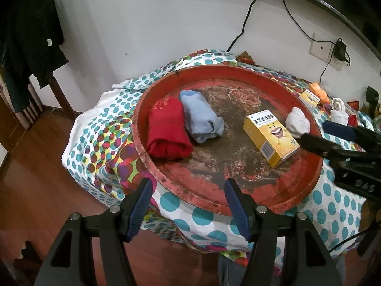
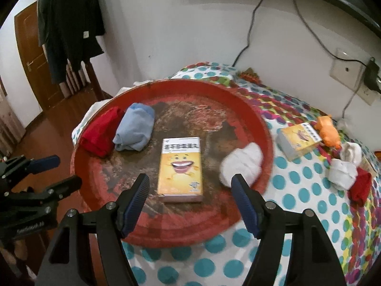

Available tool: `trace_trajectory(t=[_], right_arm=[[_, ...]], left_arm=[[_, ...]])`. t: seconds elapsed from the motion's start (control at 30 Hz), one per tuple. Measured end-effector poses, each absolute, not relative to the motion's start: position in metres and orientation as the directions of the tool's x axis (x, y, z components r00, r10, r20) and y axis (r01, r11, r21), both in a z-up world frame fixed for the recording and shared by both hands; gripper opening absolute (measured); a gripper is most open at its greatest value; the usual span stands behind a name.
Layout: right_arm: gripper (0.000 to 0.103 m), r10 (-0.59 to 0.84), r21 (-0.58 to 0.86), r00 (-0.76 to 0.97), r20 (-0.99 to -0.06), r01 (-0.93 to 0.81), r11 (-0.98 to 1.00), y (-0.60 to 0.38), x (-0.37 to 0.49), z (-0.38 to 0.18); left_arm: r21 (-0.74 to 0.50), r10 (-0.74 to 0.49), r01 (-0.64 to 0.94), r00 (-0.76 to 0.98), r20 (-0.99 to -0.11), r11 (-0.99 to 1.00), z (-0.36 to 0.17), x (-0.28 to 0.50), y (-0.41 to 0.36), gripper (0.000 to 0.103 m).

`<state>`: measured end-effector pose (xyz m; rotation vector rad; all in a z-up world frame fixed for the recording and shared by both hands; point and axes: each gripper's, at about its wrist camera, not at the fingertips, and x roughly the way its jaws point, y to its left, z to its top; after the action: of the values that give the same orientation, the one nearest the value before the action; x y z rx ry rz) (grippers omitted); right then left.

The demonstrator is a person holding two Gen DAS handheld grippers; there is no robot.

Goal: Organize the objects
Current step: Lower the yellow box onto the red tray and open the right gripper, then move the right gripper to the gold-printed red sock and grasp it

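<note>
A round red tray lies on a dotted cloth. It holds a rolled red sock, a rolled light-blue sock, a yellow medicine box lying flat, and a white sock ball by the right rim. My left gripper hangs open over the tray's near rim, nothing between its fingers. My right gripper stands open above the yellow box, its pads clear of the box's sides.
On the cloth right of the tray lie a second yellow box, an orange toy, white socks and a red sock. A wall with sockets and cables stands behind. Wooden floor and a chair with dark clothes are on the left.
</note>
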<state>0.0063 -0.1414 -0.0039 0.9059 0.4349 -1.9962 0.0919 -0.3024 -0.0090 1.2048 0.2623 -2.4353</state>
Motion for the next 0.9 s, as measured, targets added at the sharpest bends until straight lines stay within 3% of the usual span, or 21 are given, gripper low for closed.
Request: trace_trajectory(t=[0.33,0.9], right_arm=[[0.07,-0.528,0.054,-0.446,-0.723,0.725,-0.687,-0.064,-0.039,0.007],[0.07,-0.288,0.02,-0.566,-0.773,0.431,-0.902,0.089,-0.147,-0.03]], left_arm=[[0.03,-0.273,0.416,-0.539,-0.797,-0.909,-0.013,0.089,-0.291,0.064],[0.054,-0.247,0.338,-0.561,-0.79,-0.939,-0.012,0.082,-0.262,0.064]])
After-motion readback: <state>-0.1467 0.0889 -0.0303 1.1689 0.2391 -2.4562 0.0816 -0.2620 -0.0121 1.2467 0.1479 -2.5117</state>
